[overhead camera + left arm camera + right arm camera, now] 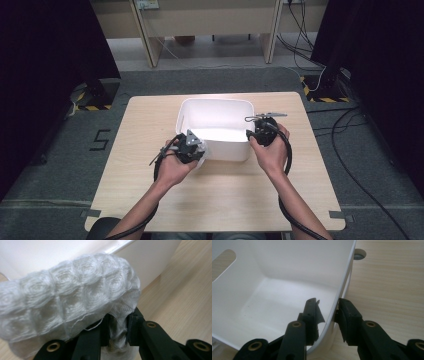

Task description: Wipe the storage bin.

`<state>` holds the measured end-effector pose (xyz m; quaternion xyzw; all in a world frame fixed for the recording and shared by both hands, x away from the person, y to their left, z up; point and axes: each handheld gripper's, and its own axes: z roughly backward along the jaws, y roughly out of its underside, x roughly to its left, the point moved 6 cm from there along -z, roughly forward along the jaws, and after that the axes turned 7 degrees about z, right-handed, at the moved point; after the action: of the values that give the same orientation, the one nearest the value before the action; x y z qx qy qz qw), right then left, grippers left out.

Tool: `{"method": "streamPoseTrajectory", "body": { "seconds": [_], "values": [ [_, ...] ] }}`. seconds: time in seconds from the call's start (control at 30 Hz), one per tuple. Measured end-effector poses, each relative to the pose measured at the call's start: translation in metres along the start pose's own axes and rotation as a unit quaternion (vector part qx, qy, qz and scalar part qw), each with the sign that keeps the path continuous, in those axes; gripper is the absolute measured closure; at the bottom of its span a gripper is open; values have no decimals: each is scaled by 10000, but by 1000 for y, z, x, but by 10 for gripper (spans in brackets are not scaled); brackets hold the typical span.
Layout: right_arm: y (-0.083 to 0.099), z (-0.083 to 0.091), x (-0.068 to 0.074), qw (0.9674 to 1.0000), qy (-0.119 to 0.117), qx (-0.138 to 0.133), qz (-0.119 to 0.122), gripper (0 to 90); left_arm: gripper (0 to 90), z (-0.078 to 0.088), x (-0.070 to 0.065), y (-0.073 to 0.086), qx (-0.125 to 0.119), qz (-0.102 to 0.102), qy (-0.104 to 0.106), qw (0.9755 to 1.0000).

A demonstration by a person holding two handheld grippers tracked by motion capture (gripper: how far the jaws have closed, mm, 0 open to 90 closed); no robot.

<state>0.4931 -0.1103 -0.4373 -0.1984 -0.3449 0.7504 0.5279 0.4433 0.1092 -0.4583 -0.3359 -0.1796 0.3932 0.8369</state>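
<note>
White waffle-weave cloth (67, 302), soft and puckered, sits clenched in the left gripper (117, 327) at seven o'clock of the smooth, round-cornered plastic tub (192, 117); right gripper (327, 312) grasps its thin wall.

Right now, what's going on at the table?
A person works at a wooden table with a hand-held gripper in each hand. The left hand-held gripper is shut on a white waffle-weave cloth, held at the near left corner of a white plastic bin. The right hand-held gripper straddles the bin's right wall, one jaw inside and one outside. The bin looks empty.
</note>
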Motion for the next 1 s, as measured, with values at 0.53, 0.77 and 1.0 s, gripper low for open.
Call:
{"method": "streamPoseTrajectory", "body": {
  "seconds": [0.53,0.77,1.0],
  "values": [
    [0,0,0,10000,-11,-7,17,690,764,-2,-5,-2,-8,-35,35,10000],
    [0,0,0,10000,-13,-14,40,689,764,-4,-3,1,50,-41,44,10000],
    [0,0,-1,10000,-17,-12,52,689,764,-9,-3,4,93,-28,51,9999]
  ]
}}
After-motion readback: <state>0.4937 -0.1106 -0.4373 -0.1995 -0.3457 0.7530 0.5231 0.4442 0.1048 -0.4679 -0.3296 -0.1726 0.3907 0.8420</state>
